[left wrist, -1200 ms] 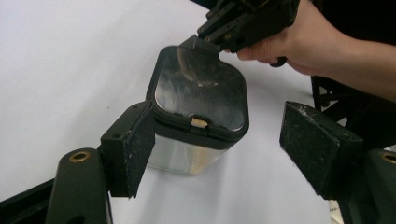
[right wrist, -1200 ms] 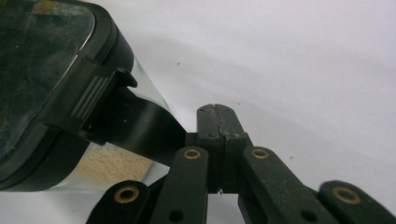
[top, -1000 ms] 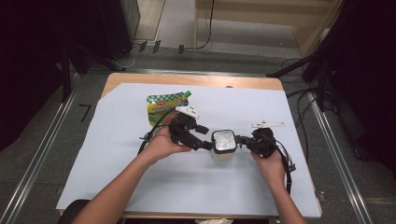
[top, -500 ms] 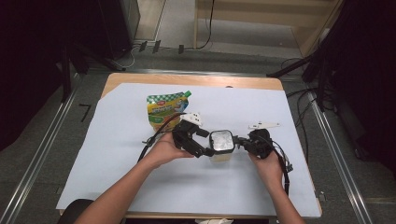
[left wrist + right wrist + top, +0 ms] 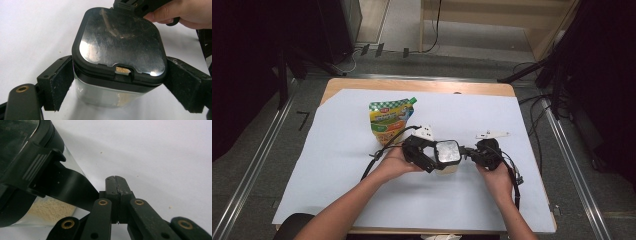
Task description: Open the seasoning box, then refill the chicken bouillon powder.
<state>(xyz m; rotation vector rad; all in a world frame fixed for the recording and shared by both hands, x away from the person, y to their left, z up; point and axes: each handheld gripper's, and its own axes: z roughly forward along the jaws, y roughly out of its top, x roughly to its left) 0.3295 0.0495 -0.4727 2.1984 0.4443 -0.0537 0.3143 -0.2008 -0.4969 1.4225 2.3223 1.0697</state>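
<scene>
Tongs on the left (image 5: 120,82) have just been opening and now straddle the clear container (image 5: 105,95) under its black lid (image 5: 120,42), pads beside the walls, not pressing. Right tongs (image 5: 116,182) sit fully closed beside the lid's side latch (image 5: 37,168). Container stands mid-counter (image 5: 337,200), near the snack pouch (image 5: 389,120). Best to squeeze the body squarely below the lid rim before working the latch.

Bright overhead light; glare on lid (image 5: 120,40); dark surroundings; near claw parts soft.
</scene>
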